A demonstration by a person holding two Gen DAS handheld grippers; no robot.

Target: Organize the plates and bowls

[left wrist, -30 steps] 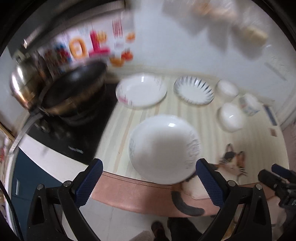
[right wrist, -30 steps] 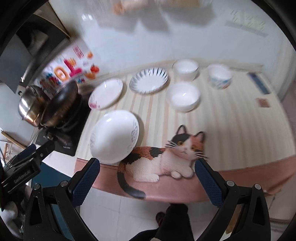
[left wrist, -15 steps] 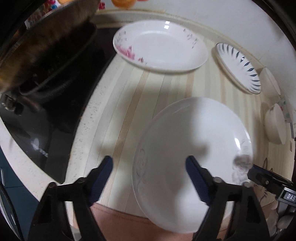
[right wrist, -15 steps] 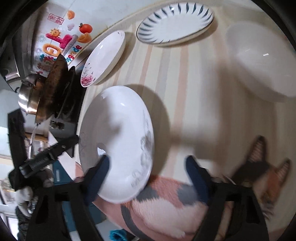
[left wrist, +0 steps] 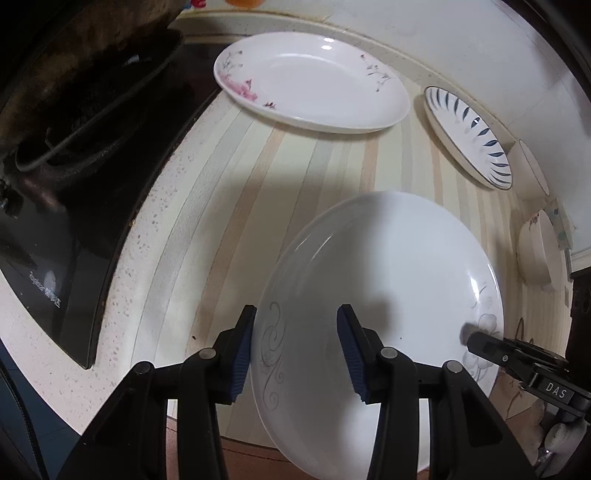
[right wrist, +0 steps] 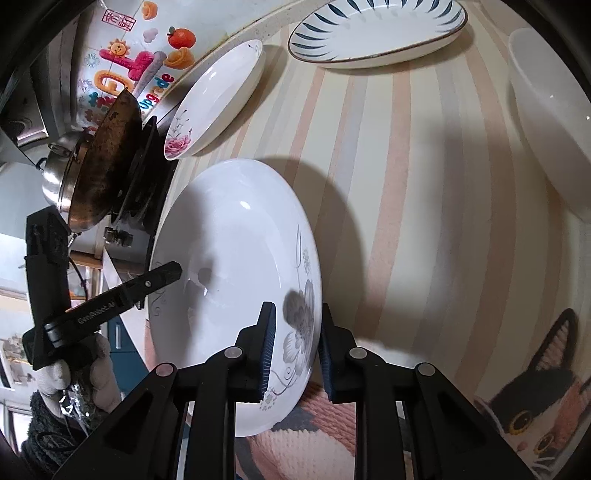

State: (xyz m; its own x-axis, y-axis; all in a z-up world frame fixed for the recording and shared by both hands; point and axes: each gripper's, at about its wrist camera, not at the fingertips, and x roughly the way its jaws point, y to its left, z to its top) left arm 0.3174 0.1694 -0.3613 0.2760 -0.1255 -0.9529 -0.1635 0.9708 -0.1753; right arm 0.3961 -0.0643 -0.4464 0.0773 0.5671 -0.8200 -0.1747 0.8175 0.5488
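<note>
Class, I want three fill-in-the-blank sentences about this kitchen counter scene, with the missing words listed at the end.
1. Both tongs, the left tongs and the right tongs, straddle opposite rims of the same large ______ plate.
2. The plate with pink flowers lies nearest the black ______.
3. The striped plate has dark ______ leaf marks around its rim.

Missing words: white; stove; blue

"DAS" – right tool [left wrist: 554,391]; "Upgrade" – wall sticker [right wrist: 155,92]
</note>
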